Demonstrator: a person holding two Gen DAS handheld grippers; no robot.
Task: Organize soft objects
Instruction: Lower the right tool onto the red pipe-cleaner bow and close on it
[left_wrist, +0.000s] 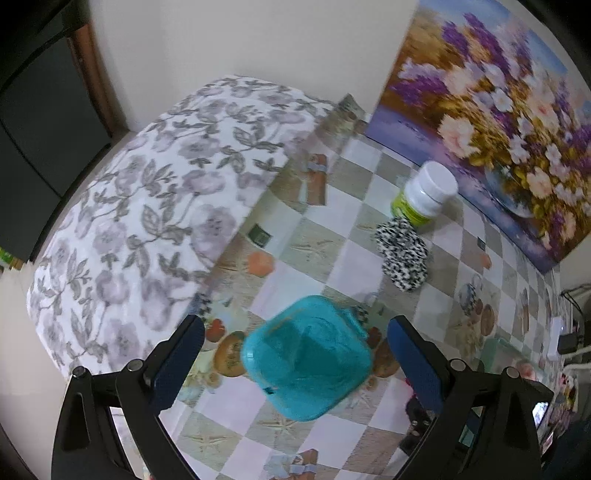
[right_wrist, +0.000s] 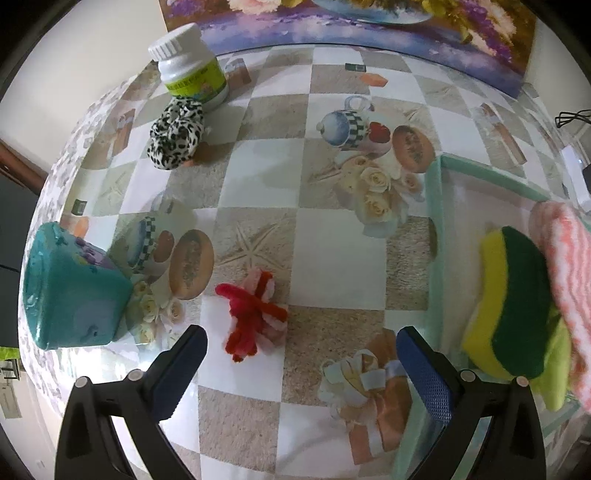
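Teal plastic fills the middle of the left wrist view: a lidded box (left_wrist: 306, 356) sits on the checkered surface (left_wrist: 332, 229), below and between the spread fingers of the left gripper (left_wrist: 295, 354), which stands wide and holds nothing. Whether the fingers reach down to the box's sides cannot be told from this angle. Beyond it lies a black-and-white spotted scrunchie (left_wrist: 402, 254), touching or nearly touching a white-capped bottle (left_wrist: 424, 195) with a green label. A flower painting (left_wrist: 487, 110) leans against the wall behind them, and a grey floral cloth (left_wrist: 147, 206) covers something bulky on the left.

Only the right wrist view shows the other soft things. A red and pink fuzzy bundle (right_wrist: 255, 314) lies on the surface just ahead of the right gripper (right_wrist: 301, 363), slightly toward its left finger; this gripper is also wide and empty. To the right stands a pale green tray (right_wrist: 432, 236), and in it a yellow and green sponge (right_wrist: 513, 302) leans beside a pink and white knitted cloth (right_wrist: 565, 273). The teal box appears here at far left, with the scrunchie and the bottle far behind, well apart from the tray.
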